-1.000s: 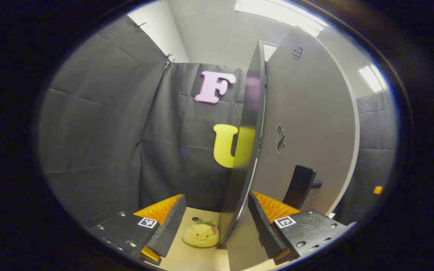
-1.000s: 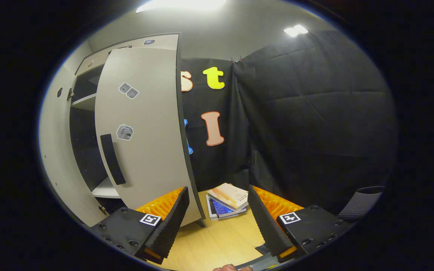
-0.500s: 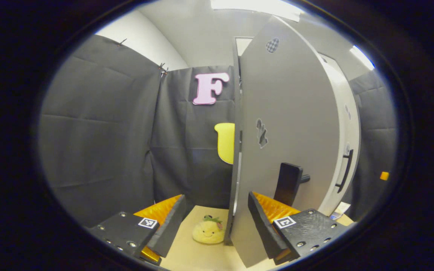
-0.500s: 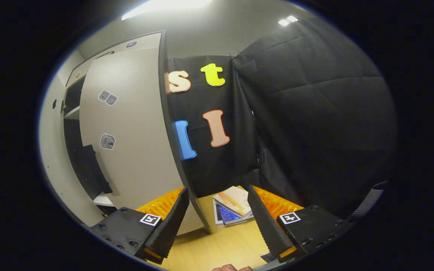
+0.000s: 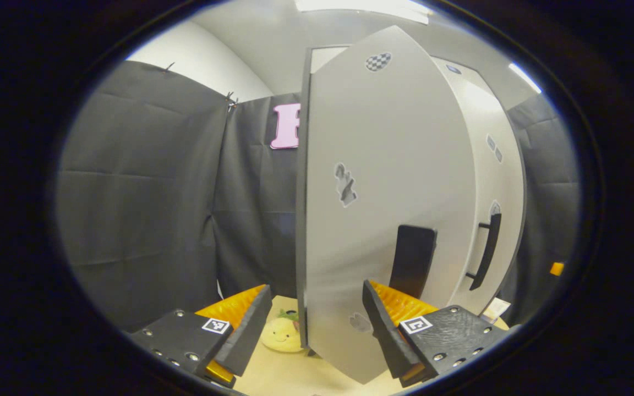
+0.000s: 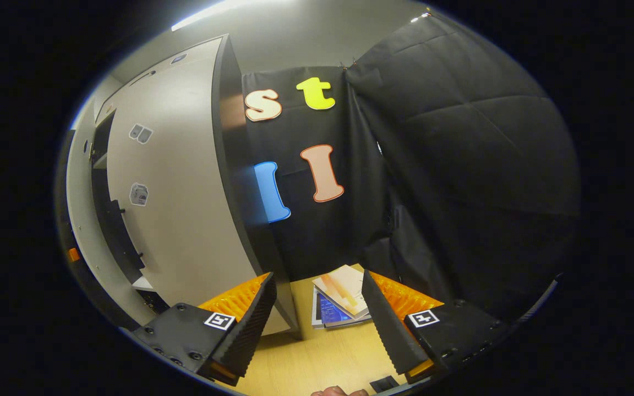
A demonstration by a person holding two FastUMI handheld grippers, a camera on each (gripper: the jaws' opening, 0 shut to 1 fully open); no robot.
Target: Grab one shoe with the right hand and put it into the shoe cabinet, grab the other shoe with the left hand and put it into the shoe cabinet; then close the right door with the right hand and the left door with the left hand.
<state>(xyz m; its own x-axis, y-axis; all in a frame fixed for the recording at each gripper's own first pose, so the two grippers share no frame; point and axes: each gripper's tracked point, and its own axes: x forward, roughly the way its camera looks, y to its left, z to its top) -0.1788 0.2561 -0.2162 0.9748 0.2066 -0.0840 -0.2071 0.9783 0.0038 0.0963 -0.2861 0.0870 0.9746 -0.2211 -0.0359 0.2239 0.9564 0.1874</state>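
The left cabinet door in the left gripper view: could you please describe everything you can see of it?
The left cabinet door is a tall, flat, light grey panel with a dark edge, looking like laminated board. A flat black handle stands vertically low on its face, and small stickers dot the panel. It stands upright, swung partly open, its bottom edge just above the pale floor. The left gripper sits open before it; whether its right finger touches the panel is unclear.

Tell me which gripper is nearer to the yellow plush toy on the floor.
Left. The left gripper hangs just above the plush toy, which lies beyond its fingertips beside the left door. The right gripper is by the right door, over the books.
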